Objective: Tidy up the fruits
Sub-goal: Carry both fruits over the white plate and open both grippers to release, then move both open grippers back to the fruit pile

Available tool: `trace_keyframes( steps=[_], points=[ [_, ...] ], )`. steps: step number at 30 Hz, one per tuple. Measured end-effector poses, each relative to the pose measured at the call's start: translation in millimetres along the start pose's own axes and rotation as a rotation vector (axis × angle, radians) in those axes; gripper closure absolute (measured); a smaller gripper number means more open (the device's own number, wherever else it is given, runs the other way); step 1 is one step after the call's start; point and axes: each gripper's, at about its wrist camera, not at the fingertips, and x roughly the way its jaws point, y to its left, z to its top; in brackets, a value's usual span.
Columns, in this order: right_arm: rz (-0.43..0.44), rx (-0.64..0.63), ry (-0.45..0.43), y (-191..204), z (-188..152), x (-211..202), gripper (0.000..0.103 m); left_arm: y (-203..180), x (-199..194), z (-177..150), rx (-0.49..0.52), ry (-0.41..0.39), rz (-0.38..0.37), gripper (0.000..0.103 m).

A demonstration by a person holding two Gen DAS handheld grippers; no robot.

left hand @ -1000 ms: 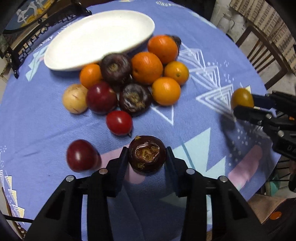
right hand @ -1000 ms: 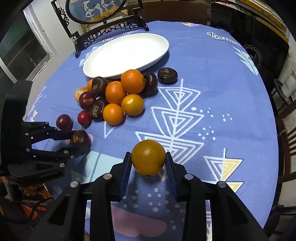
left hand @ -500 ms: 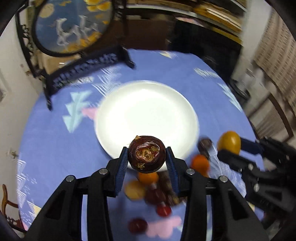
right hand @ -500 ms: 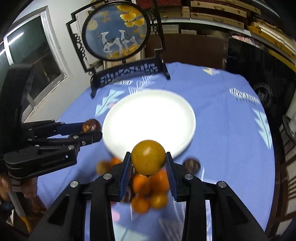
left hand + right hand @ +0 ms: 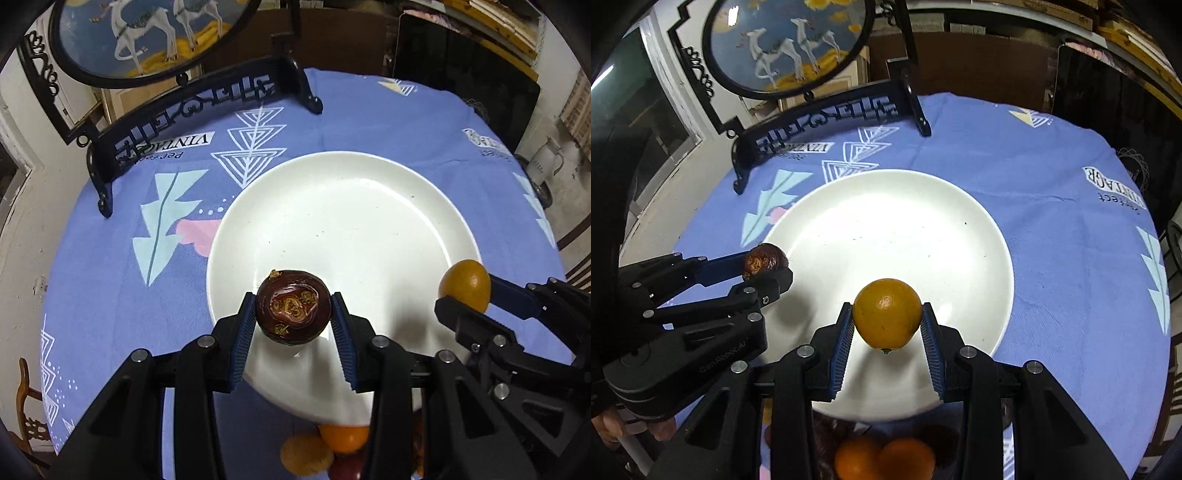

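Nearest the left wrist camera, the left gripper (image 5: 293, 314) has its fingers (image 5: 244, 332) clamped on a dark purple mangosteen (image 5: 293, 307), calyx end facing the lens, held above the near part of the white plate (image 5: 351, 206). In the right wrist view the right gripper (image 5: 886, 321) is clamped the same way on an orange (image 5: 887, 313), also held over the plate's near side, with its shadow on the white below it. Neither fruit touches the plate yet.

Both fruits look firm and round. The mangosteen's rind should be hard and fairly grippy; the orange's skin is smoother and gives a little, so it could roll once freed. Each is held across its widest part, which seems the safest hold.

Below the grippers, at the near plate edge, more oranges (image 5: 882, 461) and other fruit still lie on the table.

Beyond the plate, the blue patterned tablecloth (image 5: 369, 110) runs to a black ornamental stand (image 5: 192, 107) carrying a round deer painting (image 5: 790, 40).
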Motion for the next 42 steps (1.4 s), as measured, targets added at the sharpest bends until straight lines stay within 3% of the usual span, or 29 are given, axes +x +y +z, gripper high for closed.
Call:
trace_keyframes(
  steps=[5, 7, 10, 15, 17, 25, 29, 32, 36, 42],
  points=[
    [-0.013, 0.006, 0.037, -9.7, 5.5, 21.7, 0.065, -1.9, 12.8, 7.3, 0.013, 0.007, 0.024, 0.059],
    [-0.015, 0.007, 0.038, -11.2, 6.8, 25.1, 0.065, -1.5, 14.9, 9.7, 0.011, 0.009, 0.037, 0.047],
    [-0.031, -0.014, 0.026, -9.6, 9.7, 23.9, 0.05, 1.2, 14.4, 10.7, 0.0, 0.002, 0.046, 0.037],
    [-0.028, -0.03, -0.013, -10.8, 6.1, 3.0, 0.048, 6.2, 1.9, 5.3, -0.01, -0.01, 0.029, 0.037],
    [-0.008, -0.023, -0.033, -12.4, -1.3, -9.8, 0.044, 9.1, -9.5, -2.2, -0.008, -0.028, 0.02, 0.03],
    [0.044, -0.127, -0.045, 11.4, -85.6, -59.4, 0.04, 24.3, -49.4, -70.4, 0.03, -0.062, -0.042, 0.027],
    [0.036, -0.214, 0.022, 29.6, -143.8, -64.7, 0.04, 30.6, -58.2, -123.7, 0.048, -0.022, -0.081, 0.027],
    [0.005, -0.209, 0.09, 30.6, -170.0, -52.5, 0.04, 30.9, -59.6, -155.7, 0.064, 0.013, -0.112, 0.027],
    [0.024, -0.092, 0.123, 20.2, -175.5, -37.1, 0.04, 21.7, -53.9, -184.4, 0.101, 0.058, -0.122, 0.027],
    [0.021, -0.017, 0.123, 17.6, -162.6, -17.0, 0.042, 8.3, -41.3, -193.8, 0.14, 0.065, -0.099, 0.027]
  ],
)
